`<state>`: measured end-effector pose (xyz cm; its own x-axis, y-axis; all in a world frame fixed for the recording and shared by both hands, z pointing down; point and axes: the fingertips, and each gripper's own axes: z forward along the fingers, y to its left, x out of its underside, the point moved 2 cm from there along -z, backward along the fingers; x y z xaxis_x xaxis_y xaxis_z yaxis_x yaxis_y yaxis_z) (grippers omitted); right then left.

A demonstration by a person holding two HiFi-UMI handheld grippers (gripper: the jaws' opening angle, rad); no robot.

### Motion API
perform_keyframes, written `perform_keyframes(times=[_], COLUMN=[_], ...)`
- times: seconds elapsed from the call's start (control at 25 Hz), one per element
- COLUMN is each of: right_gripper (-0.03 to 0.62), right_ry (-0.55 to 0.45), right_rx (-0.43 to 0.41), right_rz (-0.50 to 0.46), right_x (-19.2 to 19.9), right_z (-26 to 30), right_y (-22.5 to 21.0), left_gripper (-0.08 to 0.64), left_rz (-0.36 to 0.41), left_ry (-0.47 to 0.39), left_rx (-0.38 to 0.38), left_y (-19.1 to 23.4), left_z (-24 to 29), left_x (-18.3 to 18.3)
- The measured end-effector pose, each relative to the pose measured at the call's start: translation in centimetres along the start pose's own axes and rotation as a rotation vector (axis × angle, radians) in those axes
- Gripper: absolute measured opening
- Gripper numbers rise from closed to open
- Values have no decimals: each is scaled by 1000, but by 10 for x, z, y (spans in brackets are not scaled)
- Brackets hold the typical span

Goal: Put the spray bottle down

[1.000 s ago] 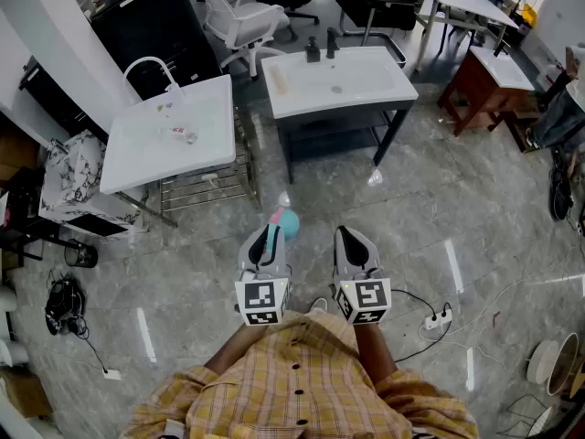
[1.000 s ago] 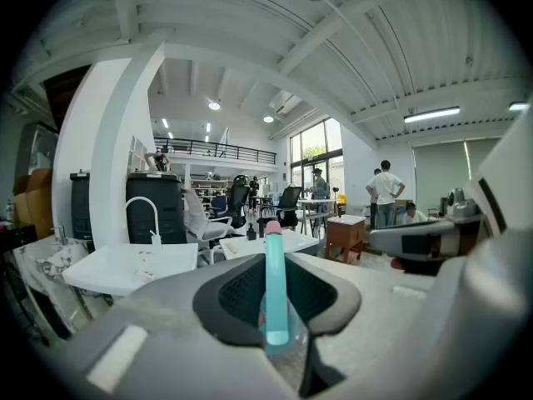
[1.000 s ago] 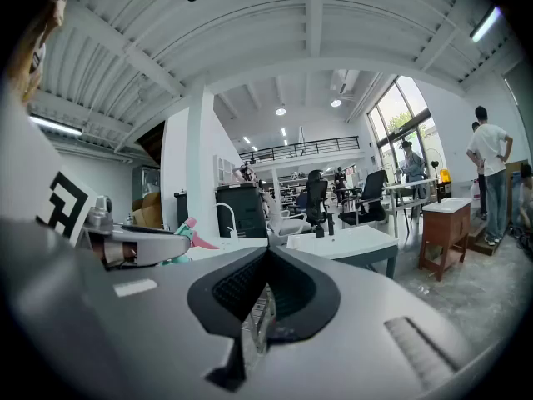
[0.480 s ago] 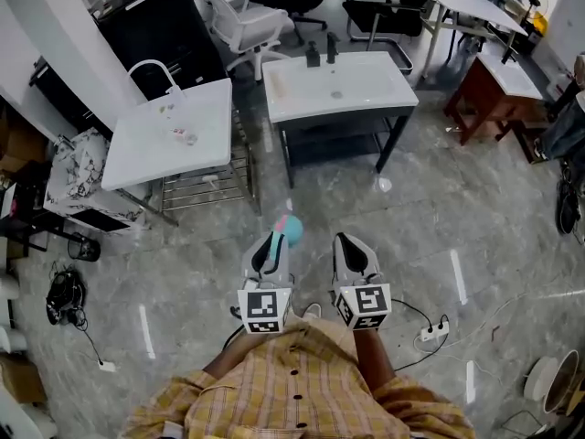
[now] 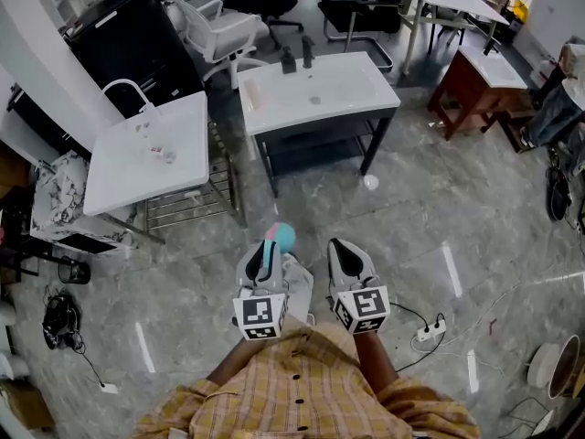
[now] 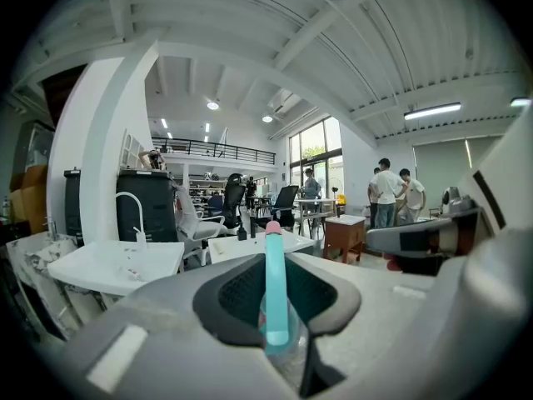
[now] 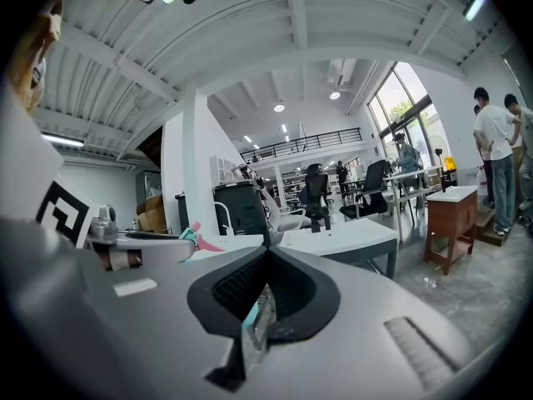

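The spray bottle (image 5: 279, 238) has a teal head with a pink tip. It stands upright between the jaws of my left gripper (image 5: 267, 256), which is shut on it, held over the grey floor. In the left gripper view the bottle (image 6: 275, 298) rises between the dark pads of the left gripper (image 6: 276, 267). My right gripper (image 5: 345, 256) is alongside to the right, jaws together, with nothing seen held. The right gripper view shows the right gripper (image 7: 266, 258) with its pads meeting at the tip, and the bottle's nozzle (image 7: 191, 238) at the left.
A white sink top on a dark frame (image 5: 315, 94) stands ahead. A second white basin with a curved tap (image 5: 146, 144) is to its left, with a wire rack (image 5: 187, 204) below it. Office chairs, a brown desk (image 5: 480, 76) and a power strip (image 5: 428, 333) lie around. People stand at the right (image 6: 387, 192).
The view has shifted: both sink tops sit further left in the frame than before. Both grippers keep their places side by side, and the bottle stays in the left one.
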<state>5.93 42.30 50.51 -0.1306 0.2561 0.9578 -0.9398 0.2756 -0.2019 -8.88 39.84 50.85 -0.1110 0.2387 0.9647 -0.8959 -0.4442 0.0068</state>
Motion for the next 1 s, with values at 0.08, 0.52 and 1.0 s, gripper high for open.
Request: perform_keyframes(times=[0.08,0.52,1.0], right_gripper=[2,2,2], right_ry=[10,10,37], right_rx=[-4,-19,-25], right_rz=[-11,-33,-64], right_x=[-3,-52,-95], right_z=[14,135,277], right_y=[-11,-59,-96], left_gripper=[71,71,71], left_rz=[-8,-35,-49], left_ry=[-2,-26,-49], left_rx=[-3,-23,-14], left_y=[3,54,125], left_z=[19,136,268], left_x=[-1,-42,-92])
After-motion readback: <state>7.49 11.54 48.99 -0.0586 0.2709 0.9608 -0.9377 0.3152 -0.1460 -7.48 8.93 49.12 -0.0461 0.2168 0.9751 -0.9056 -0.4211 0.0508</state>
